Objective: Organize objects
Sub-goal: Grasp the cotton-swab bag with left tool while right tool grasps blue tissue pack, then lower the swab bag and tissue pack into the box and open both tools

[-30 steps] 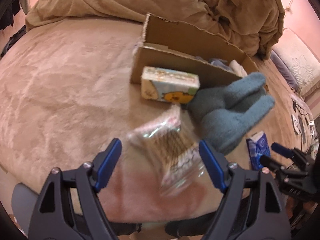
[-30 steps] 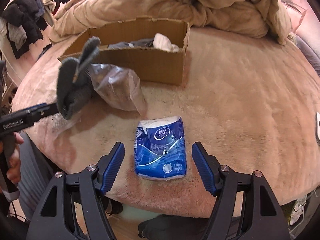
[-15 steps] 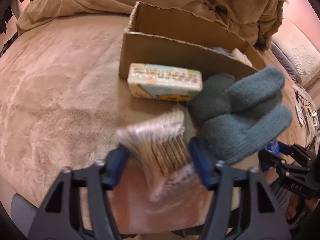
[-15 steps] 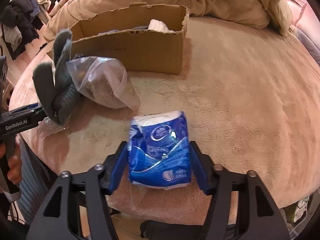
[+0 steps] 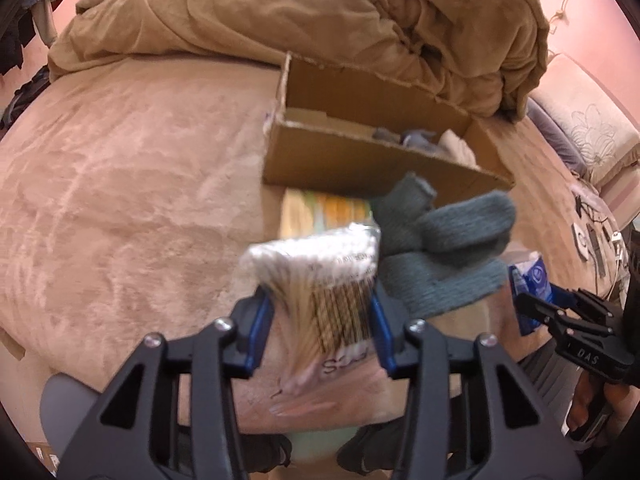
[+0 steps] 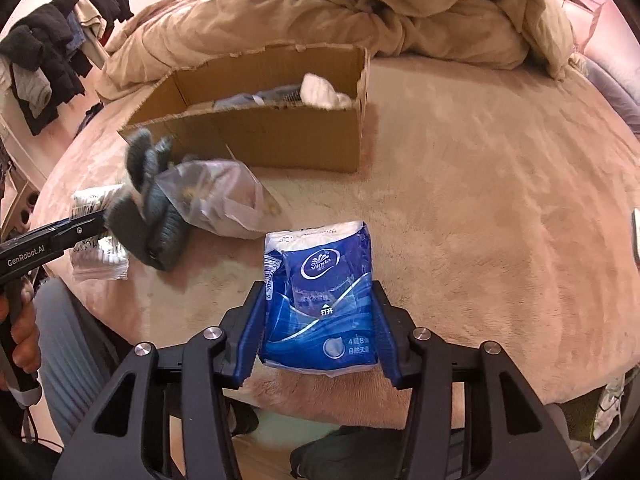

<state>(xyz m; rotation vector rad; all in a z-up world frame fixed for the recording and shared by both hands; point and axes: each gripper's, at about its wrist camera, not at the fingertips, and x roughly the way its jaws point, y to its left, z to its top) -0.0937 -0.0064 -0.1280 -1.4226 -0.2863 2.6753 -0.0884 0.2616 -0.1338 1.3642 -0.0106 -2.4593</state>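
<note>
My left gripper (image 5: 322, 320) is shut on a clear bag of cotton swabs (image 5: 320, 280) and holds it lifted above the bed, in front of the open cardboard box (image 5: 360, 160). The bag (image 6: 94, 202) and the left gripper also show in the right wrist view. My right gripper (image 6: 320, 328) is shut on a blue tissue pack (image 6: 320, 300), near the bed's front edge. The pack also shows in the left wrist view (image 5: 532, 284). A grey-blue knitted glove (image 5: 436, 248) lies beside the swab bag. The box (image 6: 280, 140) holds white and grey cloth items.
A colourful tissue box (image 5: 320, 208) lies against the cardboard box's front wall. A clear plastic bag (image 6: 224, 200) lies next to the glove (image 6: 152, 208). A rumpled tan duvet (image 5: 320, 20) is heaped behind the box. Clothes (image 6: 52, 68) hang at far left.
Both grippers closed from open: the left on the swab bag, the right on the blue tissue pack. The left gripper has lifted the bag and moved toward the box.
</note>
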